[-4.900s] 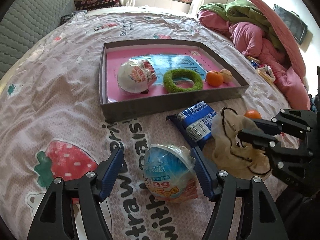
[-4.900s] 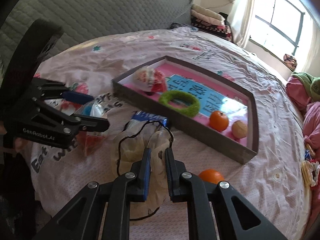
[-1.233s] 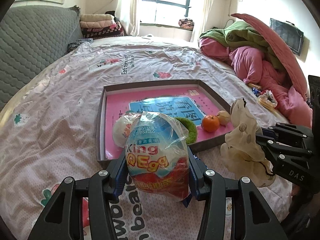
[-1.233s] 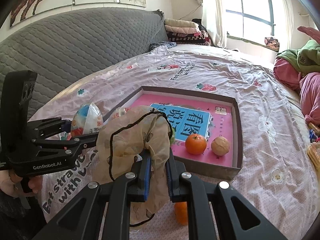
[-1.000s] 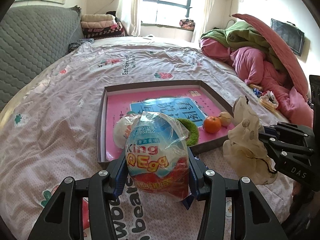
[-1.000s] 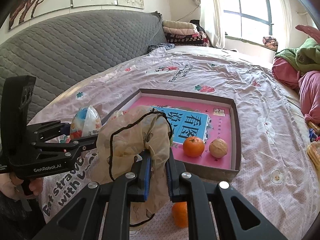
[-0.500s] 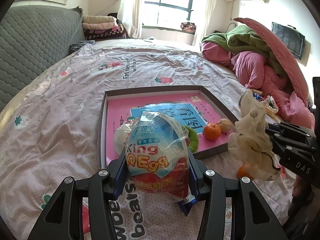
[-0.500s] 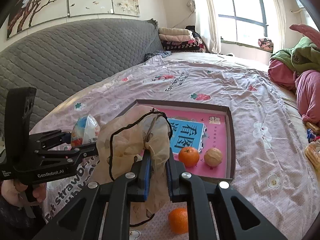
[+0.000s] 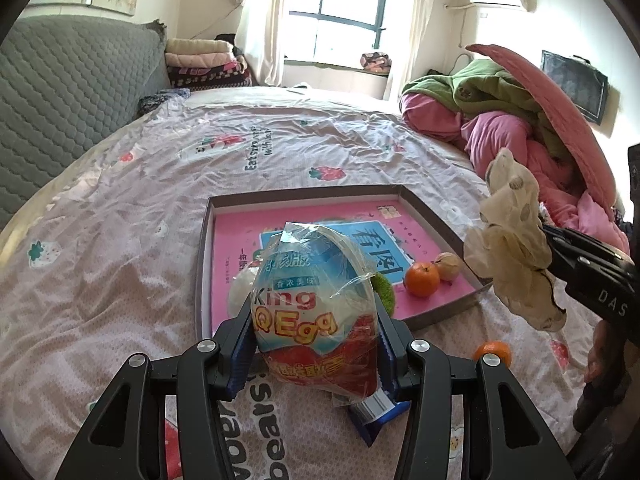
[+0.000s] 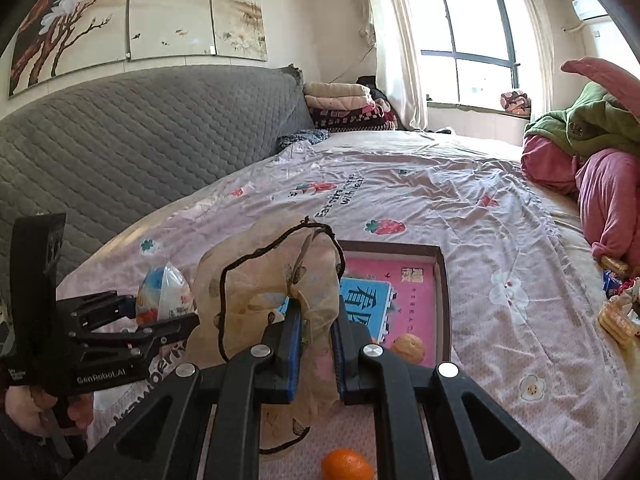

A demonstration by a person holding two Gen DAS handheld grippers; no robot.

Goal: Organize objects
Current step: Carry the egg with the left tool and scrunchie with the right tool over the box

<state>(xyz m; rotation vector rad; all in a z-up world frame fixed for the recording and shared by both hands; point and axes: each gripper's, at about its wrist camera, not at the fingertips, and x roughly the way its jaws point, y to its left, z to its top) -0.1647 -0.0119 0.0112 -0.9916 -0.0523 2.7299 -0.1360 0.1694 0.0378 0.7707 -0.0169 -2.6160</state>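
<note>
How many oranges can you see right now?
2. One orange sits in the tray beside a walnut; another orange lies on the bedsheet outside it. Others may be hidden.

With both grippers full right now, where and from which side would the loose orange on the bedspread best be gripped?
Grip the loose orange across its widest middle, coming from above. It is round and sits alone on the bedspread, clear of the tray wall, so any jaw direction probably works.

The wrapped egg (image 9: 316, 312) reads "King Egg" (partly creased), one tool's (image 10: 96, 350) body "GenRobot.AI", the other's (image 9: 592, 276) "DAS".
</note>
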